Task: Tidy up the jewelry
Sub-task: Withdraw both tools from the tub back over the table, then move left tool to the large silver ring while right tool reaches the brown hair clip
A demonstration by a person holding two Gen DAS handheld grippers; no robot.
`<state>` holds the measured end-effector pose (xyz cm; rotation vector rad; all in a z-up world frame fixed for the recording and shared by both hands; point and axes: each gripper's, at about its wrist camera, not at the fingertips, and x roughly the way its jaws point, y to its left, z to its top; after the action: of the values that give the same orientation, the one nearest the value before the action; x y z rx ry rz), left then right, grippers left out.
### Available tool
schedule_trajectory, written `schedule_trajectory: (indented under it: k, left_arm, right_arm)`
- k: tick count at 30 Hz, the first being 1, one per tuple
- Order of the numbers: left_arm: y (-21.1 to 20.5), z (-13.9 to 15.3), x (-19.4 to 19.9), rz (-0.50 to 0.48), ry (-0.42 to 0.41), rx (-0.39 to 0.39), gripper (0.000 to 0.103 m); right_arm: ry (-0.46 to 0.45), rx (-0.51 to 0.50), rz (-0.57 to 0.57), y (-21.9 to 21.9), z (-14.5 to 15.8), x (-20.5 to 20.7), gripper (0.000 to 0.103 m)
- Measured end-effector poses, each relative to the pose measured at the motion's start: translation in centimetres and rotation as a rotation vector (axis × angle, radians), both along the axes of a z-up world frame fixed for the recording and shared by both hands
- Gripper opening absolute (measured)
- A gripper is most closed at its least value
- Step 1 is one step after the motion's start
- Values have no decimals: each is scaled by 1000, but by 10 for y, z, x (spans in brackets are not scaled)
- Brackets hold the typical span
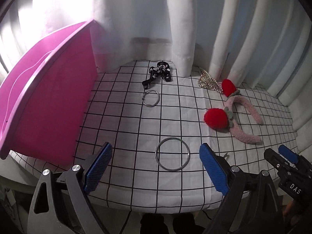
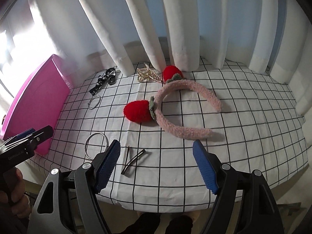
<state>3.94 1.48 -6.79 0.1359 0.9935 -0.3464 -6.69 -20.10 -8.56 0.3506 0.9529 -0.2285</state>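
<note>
Hovering over the counter (image 1: 136, 128), both hand-held grippers stood spread apart, gripping nothing.
Left hand-held gripper (image 1: 156, 156) framed a silver bangle (image 1: 172, 154); right hand-held gripper (image 2: 156, 156) faced hair clips (image 2: 132, 160), headband (image 2: 175, 113) at 12 o'clock.

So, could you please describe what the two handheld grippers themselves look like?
Both match. The left gripper and right gripper each carry two flat blue fingers with a fine textured face, mounted on black holders. Behind these sit grey angular linkage arms with triangular cut-outs and round silver pivot bolts. The bodies are black with small white lettering; "DAS" is legible on the right one.
</note>
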Motion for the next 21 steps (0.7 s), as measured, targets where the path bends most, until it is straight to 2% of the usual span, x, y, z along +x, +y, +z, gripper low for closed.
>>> schedule_trajectory:
  k: [11,21]
  left_arm:
    - [-14,-65,17,-165,36,72,89]
    - [-17,-95,28,-216,65,56,89]
  right_arm:
    - [79,22,-106,28,-52,7,73]
    - [111,15,-129,43,-77,26,73]
